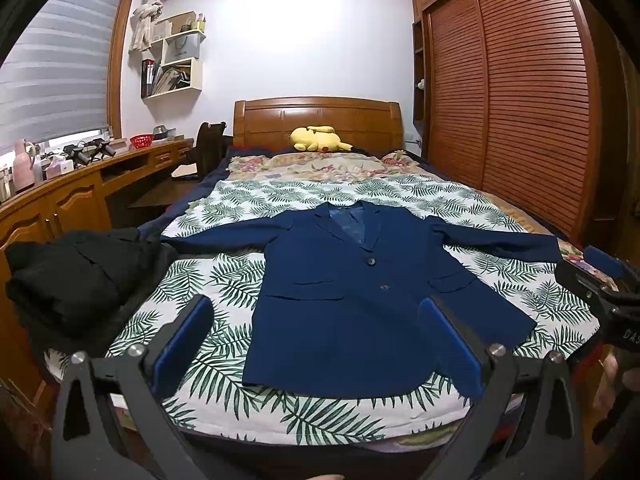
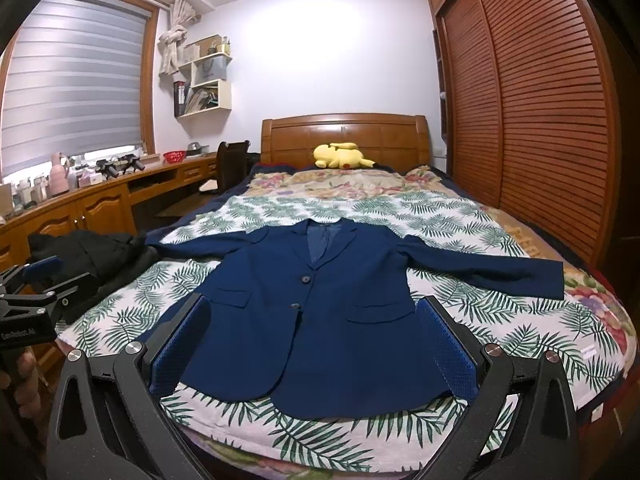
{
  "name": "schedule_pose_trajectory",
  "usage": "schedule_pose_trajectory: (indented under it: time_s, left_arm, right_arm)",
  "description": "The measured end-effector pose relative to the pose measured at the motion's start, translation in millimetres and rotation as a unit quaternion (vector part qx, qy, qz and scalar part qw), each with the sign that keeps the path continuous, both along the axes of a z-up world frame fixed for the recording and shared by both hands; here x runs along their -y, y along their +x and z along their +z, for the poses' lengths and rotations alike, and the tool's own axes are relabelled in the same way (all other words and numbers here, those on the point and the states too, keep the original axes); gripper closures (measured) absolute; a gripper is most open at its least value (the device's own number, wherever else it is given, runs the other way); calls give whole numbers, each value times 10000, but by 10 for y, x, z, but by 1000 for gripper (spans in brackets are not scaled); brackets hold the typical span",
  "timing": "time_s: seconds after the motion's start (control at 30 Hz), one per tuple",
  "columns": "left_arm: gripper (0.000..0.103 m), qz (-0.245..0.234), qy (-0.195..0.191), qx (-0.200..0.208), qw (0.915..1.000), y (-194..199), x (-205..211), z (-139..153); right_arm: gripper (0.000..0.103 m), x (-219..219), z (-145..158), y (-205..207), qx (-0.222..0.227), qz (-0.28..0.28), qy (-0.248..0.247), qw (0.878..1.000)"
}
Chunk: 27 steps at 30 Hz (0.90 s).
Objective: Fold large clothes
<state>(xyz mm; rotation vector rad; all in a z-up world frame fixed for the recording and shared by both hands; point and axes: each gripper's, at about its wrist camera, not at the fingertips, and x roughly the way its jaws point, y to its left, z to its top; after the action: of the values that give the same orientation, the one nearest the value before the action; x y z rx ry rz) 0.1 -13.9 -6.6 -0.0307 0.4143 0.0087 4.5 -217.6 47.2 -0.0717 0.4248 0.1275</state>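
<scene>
Both claws gape wide above blue jacket (image 2: 316, 312); black coat (image 1: 76, 276) beside it.

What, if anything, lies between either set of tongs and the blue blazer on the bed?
Nothing visible. Both the left tongs and right tongs are open, with a clear path to the blue blazer. The black garment lies off to its left.

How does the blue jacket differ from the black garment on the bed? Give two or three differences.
1. The blue jacket is spread flat with both sleeves out; the black garment lies bunched in a heap.
2. The blue jacket sits mid-bed; the black garment sits at the bed's left edge, by the desk.
3. The blue jacket shows lapels and buttons; the black garment's shape is unclear.
Both rest on the leaf-print bedspread.
</scene>
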Motion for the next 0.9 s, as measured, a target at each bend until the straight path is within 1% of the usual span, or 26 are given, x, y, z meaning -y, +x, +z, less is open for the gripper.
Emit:
schedule_pose_trajectory:
  time_s: [0.3, 0.53, 0.9]
  left_arm:
    - [0, -8, -16, -3, 10000, -3, -4, 10]
    - [0, -3, -14, 7, 10000, -8, -1, 27]
    - [0, -6, -11, 20, 10000, -14, 14, 52]
  right_arm:
    - [0, 0, -5, -12, 13, 10, 9, 10000]
    - [0, 2, 72, -15, 29, 9, 15, 10000]
    - [0, -1, 45, -24, 35, 12, 19, 10000]
